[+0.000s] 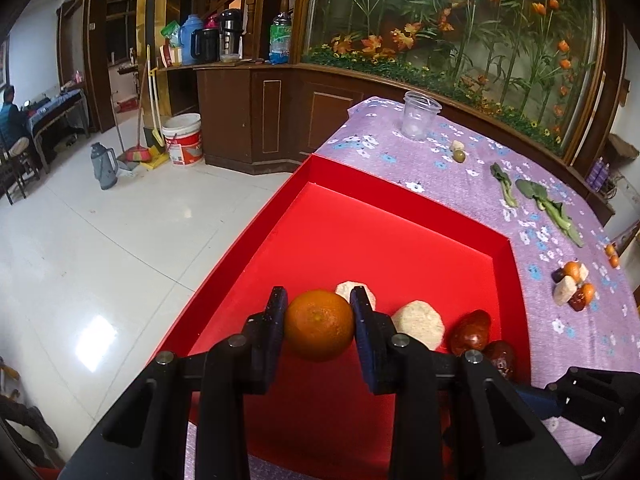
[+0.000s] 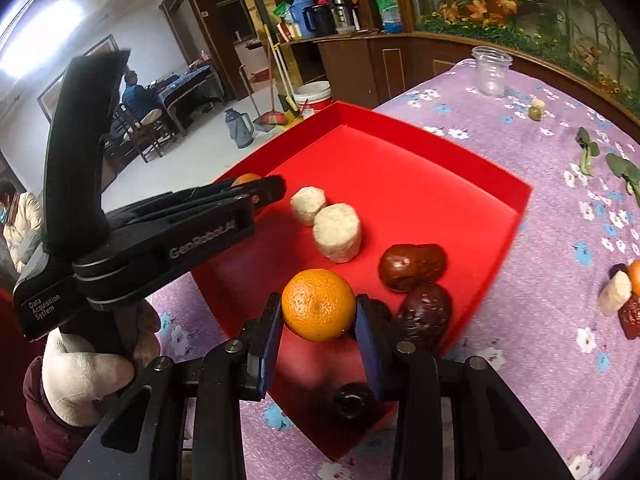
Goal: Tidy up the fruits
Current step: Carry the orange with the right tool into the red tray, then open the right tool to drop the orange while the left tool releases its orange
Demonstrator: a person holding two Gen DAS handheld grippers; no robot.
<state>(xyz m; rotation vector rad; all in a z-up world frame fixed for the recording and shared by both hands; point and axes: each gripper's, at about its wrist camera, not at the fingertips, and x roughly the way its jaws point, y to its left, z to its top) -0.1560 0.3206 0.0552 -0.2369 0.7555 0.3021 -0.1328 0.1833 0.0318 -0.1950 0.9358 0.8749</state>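
A red tray [image 1: 400,216] [image 2: 460,168] lies on the purple flowered cloth. My left gripper [image 1: 319,326] is shut on a small orange [image 1: 319,324] above the tray's near left part; in the right wrist view that gripper [image 2: 264,188] shows from the side with its orange [image 2: 246,179] peeking out. My right gripper [image 2: 318,308] is shut on a second orange [image 2: 319,304] over the tray's near edge. Inside the tray lie two pale peeled chunks [image 2: 337,232] [image 1: 419,324], two dark red dates [image 2: 412,266] [image 1: 470,332] and a dark round fruit [image 2: 354,400].
On the cloth to the right lies a small pile of fruit pieces [image 1: 572,286] [image 2: 624,292]. Green leaves [image 1: 552,204], an olive-like fruit [image 1: 459,155] and a clear plastic cup [image 1: 418,114] [image 2: 491,70] lie farther back. The table's left edge drops to a tiled floor.
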